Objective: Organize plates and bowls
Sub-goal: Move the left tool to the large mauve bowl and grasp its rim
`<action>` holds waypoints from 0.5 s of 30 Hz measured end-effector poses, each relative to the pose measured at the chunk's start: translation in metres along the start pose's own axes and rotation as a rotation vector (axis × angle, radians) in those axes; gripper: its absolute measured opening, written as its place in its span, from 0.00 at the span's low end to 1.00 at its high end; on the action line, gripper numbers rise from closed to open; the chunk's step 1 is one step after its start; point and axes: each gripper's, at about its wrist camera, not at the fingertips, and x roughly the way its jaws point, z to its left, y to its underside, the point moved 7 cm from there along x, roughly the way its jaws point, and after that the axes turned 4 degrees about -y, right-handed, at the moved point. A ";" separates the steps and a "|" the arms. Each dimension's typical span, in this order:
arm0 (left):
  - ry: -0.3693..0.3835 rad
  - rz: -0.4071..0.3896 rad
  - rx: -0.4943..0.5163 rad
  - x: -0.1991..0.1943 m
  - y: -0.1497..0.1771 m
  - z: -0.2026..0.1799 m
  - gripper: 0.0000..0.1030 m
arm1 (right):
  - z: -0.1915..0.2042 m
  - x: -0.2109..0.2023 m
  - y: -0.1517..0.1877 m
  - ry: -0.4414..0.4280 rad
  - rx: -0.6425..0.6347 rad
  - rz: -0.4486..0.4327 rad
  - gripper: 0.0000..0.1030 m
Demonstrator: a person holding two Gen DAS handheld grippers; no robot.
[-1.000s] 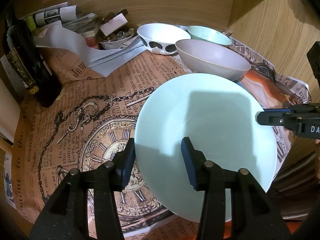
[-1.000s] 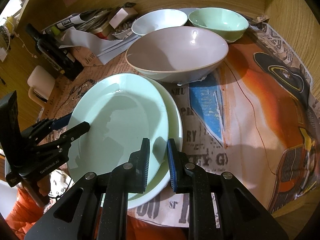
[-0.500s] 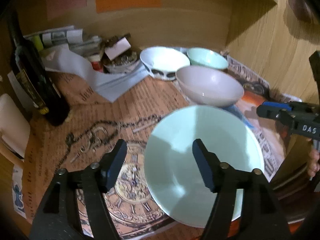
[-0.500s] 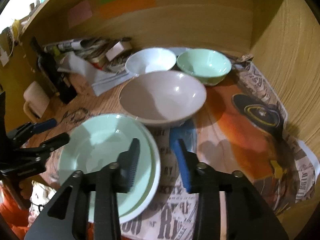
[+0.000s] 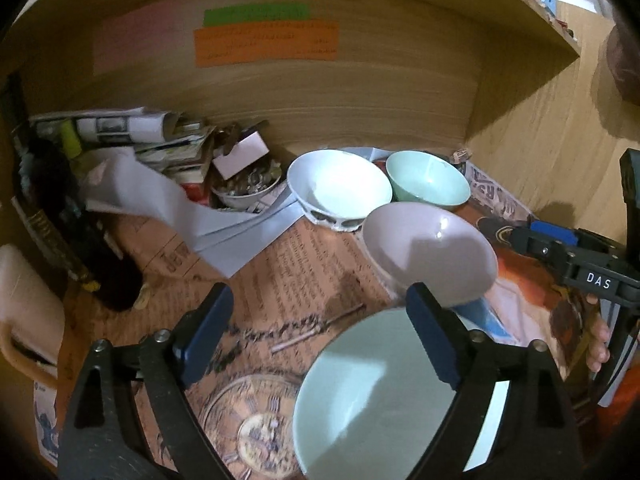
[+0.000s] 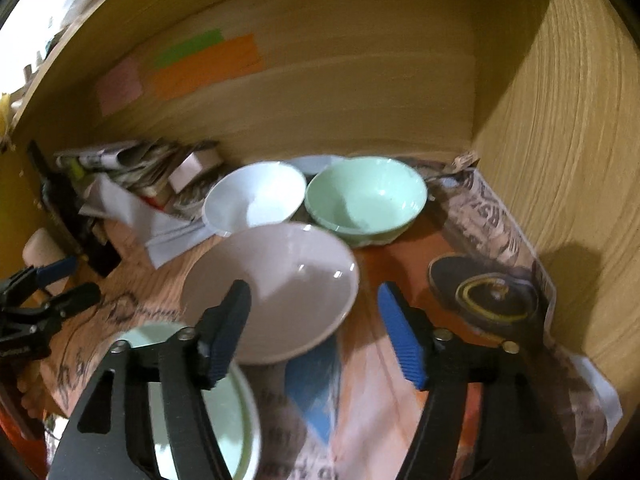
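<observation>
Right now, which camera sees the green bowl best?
The right wrist view: the green bowl sits near the middle, its whole rim and inside showing. In the left wrist view the green bowl is farther off, with the white bowl hiding its left edge.

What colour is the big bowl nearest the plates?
The big bowl is pale greyish pink, clearest in the right wrist view.

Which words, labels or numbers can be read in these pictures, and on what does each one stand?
"DAS": white letters on the black body of the right tongs, seen from the left wrist.
Orange note and green note on the back wall: lines of writing, too blurred to read.
Newspaper under the bowls: large and small print, too blurred to read.
Bottle label: unreadable.
</observation>
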 end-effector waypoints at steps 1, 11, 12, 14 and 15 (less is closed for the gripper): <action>0.001 0.006 0.002 0.005 -0.003 -0.002 0.87 | -0.002 0.004 -0.002 0.003 0.000 -0.001 0.65; 0.014 0.102 0.034 0.062 -0.018 -0.025 0.87 | -0.023 0.053 0.002 -0.020 0.040 0.088 0.65; 0.016 0.115 0.038 0.069 -0.018 -0.026 0.87 | -0.024 0.058 0.004 -0.026 0.042 0.105 0.65; 0.023 0.141 0.041 0.081 -0.017 -0.027 0.87 | -0.025 0.064 0.008 -0.033 0.042 0.123 0.65; 0.031 0.155 0.039 0.087 -0.016 -0.028 0.87 | -0.026 0.066 0.010 -0.036 0.043 0.131 0.65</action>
